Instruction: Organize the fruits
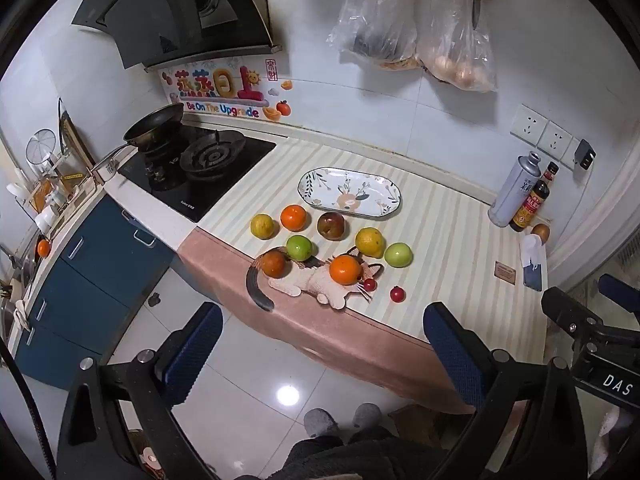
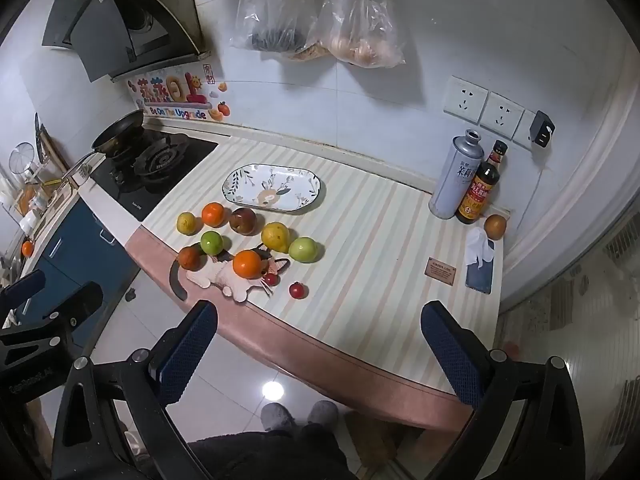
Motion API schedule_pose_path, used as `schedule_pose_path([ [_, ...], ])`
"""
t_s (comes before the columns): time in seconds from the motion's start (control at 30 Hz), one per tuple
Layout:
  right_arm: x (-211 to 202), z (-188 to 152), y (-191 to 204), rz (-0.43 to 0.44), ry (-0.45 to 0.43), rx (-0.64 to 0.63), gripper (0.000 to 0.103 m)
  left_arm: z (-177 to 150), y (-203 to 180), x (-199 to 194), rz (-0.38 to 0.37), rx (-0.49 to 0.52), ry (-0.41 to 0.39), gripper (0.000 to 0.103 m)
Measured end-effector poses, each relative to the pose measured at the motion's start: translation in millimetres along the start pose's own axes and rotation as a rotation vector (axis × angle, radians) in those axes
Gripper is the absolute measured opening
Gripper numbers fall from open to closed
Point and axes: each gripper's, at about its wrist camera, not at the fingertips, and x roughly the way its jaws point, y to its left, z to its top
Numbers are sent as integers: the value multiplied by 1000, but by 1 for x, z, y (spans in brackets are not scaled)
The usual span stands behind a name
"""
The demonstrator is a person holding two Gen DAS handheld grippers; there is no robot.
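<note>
Nearest, the left tongs (image 1: 322, 344) and the right tongs (image 2: 320, 344) both hang over the glossy tiled floor (image 1: 240, 400) before the striped bench (image 2: 380, 260), jaws wide and holding nothing. On the bench's near edge lie two small red fruits (image 2: 298, 290), then a loose cluster of round fruits: oranges (image 2: 247, 264), green ones (image 2: 303, 249), yellow ones (image 2: 275, 237) and dark reddish ones (image 2: 243, 221). Just behind the cluster sits the empty oval patterned ceramic plate (image 2: 240, 196), apart from every fruit, with a black gas hob (image 2: 168, 160) beyond on the left.
</note>
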Motion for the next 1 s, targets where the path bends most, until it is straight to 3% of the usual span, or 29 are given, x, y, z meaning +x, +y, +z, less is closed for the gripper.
schedule_pose_path([
  [1.0,0,1,8,3,0,-3,103,6,2,-3,4,-7,-4,103],
])
